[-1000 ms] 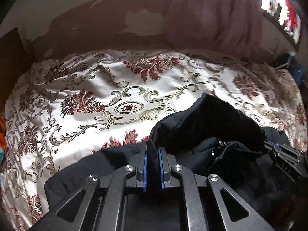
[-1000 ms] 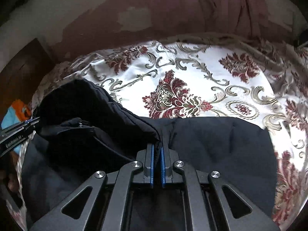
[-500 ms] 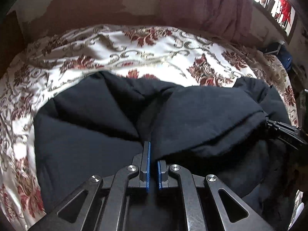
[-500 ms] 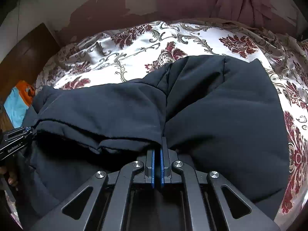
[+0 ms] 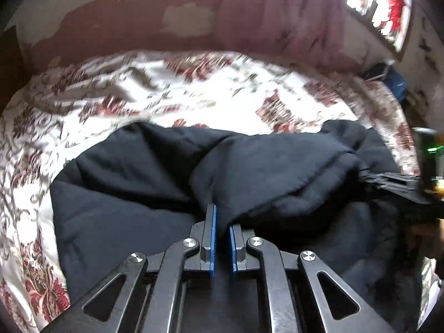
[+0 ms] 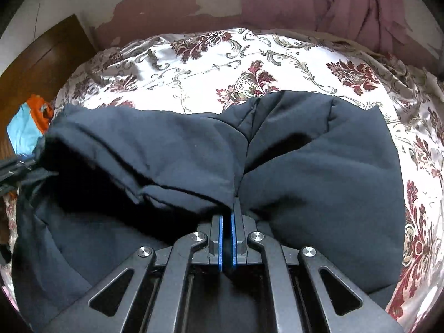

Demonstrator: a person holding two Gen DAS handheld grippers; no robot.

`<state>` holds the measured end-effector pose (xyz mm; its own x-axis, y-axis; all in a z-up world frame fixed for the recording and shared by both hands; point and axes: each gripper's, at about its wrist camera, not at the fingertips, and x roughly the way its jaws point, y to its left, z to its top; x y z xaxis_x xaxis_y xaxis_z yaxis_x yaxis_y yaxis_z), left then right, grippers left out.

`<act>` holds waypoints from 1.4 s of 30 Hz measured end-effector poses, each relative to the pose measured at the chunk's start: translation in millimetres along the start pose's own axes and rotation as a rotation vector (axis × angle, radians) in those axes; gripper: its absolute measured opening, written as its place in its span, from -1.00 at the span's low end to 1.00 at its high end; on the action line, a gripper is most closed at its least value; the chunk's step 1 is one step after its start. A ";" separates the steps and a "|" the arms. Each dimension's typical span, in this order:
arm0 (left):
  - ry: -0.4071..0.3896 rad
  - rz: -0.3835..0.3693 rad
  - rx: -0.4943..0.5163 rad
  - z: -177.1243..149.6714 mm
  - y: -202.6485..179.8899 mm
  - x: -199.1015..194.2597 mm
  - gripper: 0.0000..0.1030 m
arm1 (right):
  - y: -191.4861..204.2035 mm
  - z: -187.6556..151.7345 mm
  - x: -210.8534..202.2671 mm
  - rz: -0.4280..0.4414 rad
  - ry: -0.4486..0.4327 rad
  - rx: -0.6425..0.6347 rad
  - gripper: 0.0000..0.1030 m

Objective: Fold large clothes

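A large black padded garment (image 5: 133, 194) lies on a bed with a white floral cover (image 5: 194, 100). It also fills the right wrist view (image 6: 319, 172). My left gripper (image 5: 222, 222) is shut on a fold of the garment's near edge. My right gripper (image 6: 227, 213) is shut on another part of the same edge. A doubled band of cloth (image 6: 144, 149) stretches between the two grippers above the lower layer. The right gripper also shows at the right of the left wrist view (image 5: 388, 180), and the left gripper at the left edge of the right wrist view (image 6: 14, 166).
The bed cover (image 6: 249, 55) extends beyond the garment to a peeling wall with a pink curtain (image 6: 347, 2). A wooden headboard (image 6: 33, 63) and an orange and blue item (image 6: 27, 122) are at the left. A window (image 5: 380, 8) is at the upper right.
Both grippers have carried the garment's edge forward over the bed. The bunched cloth has spread into a wide flat layer, and the folded band has come down closer to it.
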<state>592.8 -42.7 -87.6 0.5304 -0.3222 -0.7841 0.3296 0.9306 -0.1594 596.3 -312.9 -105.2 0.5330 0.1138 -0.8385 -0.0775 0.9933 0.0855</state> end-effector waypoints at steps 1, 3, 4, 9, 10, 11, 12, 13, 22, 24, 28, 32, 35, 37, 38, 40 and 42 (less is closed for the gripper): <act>-0.011 -0.005 0.016 1.4 -3.7 -6.6 -0.81 | -0.4 0.8 0.3 -0.001 0.002 0.004 -0.92; -0.029 -0.008 0.048 4.6 -10.0 -18.1 -0.81 | -0.3 2.0 0.8 -0.005 0.000 0.004 -0.92; -0.036 -0.012 0.051 6.6 -11.4 -22.1 -0.81 | 0.6 1.9 1.1 -0.010 -0.002 -0.001 -0.92; -0.144 -0.033 -0.032 30.6 -11.4 -39.6 -0.81 | 3.6 -2.7 1.2 -0.022 -0.013 -0.015 -0.92; -0.166 -0.040 -0.062 36.3 -11.6 -41.3 -0.81 | 4.0 -3.4 1.1 -0.025 -0.015 -0.016 -0.92; -0.169 -0.058 -0.085 42.8 -12.7 -38.9 -0.80 | 4.5 -4.1 0.8 -0.027 -0.017 -0.017 -0.92; -0.163 -0.059 -0.094 47.1 -14.1 -35.3 -0.80 | 5.2 -4.3 0.5 -0.029 -0.018 -0.019 -0.92; -0.149 -0.058 -0.101 52.6 -16.8 -28.6 -0.80 | 6.2 -4.6 -0.3 -0.034 -0.021 -0.022 -0.92; 0.026 -0.126 -0.091 36.2 -38.7 44.8 -0.81 | -3.9 -6.5 -16.5 0.033 0.008 0.077 -0.89; 0.026 -0.140 -0.082 22.6 -35.2 47.7 -0.81 | -4.9 -10.4 -27.9 0.079 -0.003 0.098 -0.89; 0.042 -0.151 -0.033 14.8 -32.3 48.6 -0.81 | 7.3 1.3 -49.6 0.083 -0.076 0.042 -0.88; 0.076 -0.157 0.017 19.2 -32.6 49.2 -0.81 | 12.7 35.5 -30.6 0.155 -0.065 0.069 -0.88; 0.096 -0.165 0.019 22.4 -30.7 50.5 -0.81 | 19.4 53.8 3.0 0.207 0.027 0.092 -0.88; 0.107 -0.170 0.019 23.8 -29.8 51.9 -0.81 | 23.2 55.0 18.8 0.242 0.075 0.106 -0.88; 0.112 -0.174 0.020 23.8 -29.3 52.6 -0.81 | 24.9 53.0 23.0 0.247 0.082 0.101 -0.87; 0.124 -0.182 0.028 22.4 -28.3 55.0 -0.81 | 26.6 48.2 30.3 0.259 0.105 0.081 -0.86; 0.137 -0.190 0.037 20.9 -27.1 57.1 -0.81 | 25.2 43.3 33.2 0.286 0.119 0.076 -0.82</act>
<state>630.5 -90.0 -115.5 0.3460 -0.4619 -0.8167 0.4432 0.8476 -0.2916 648.5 -283.3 -107.7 0.3956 0.3901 -0.8315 -0.1442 0.9205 0.3633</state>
